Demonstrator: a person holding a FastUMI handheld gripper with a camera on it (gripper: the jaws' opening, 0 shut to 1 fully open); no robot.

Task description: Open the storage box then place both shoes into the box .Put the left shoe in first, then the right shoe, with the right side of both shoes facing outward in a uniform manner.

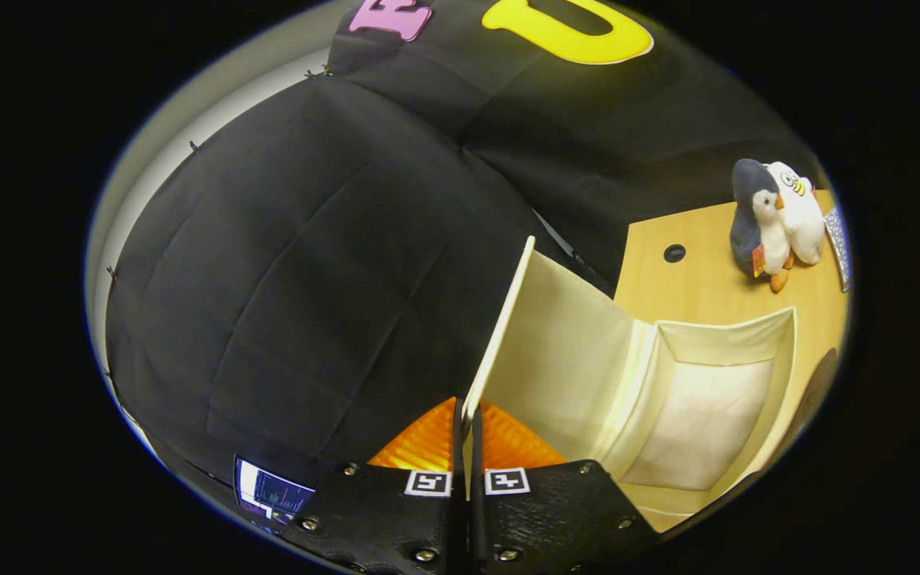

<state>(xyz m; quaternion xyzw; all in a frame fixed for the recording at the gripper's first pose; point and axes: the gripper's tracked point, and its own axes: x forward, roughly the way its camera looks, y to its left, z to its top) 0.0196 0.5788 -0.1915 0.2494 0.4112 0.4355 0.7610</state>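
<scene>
My gripper [466, 423] has its two fingers pressed together on the thin edge of the storage box lid [500, 335], one finger on each face of the panel, pinching it right at its near end. The lid stands up on edge and runs away from my fingers as a pale cream strip, with its inner face turned toward the box. The storage box [715, 335] lies open just beyond and to the right of my fingers, its cream walls forming a deep pocket with a lighter fabric bottom [707, 423]. The far rim of the box is a clean straight edge, and the wooden table [691, 231] stretches bare beyond it as far as a small dark round hole [674, 253] in the tabletop. Farther back on the table, well apart from the box, two plush toys stand touching: a penguin plush [757, 216] and a white plush [802, 212] beside it. To the left of the lid the black cloth wall [308, 263] hangs close, so the free room is on the box side. A small lit screen [268, 489] peeks out near my left finger. I see no shoes from here.
</scene>
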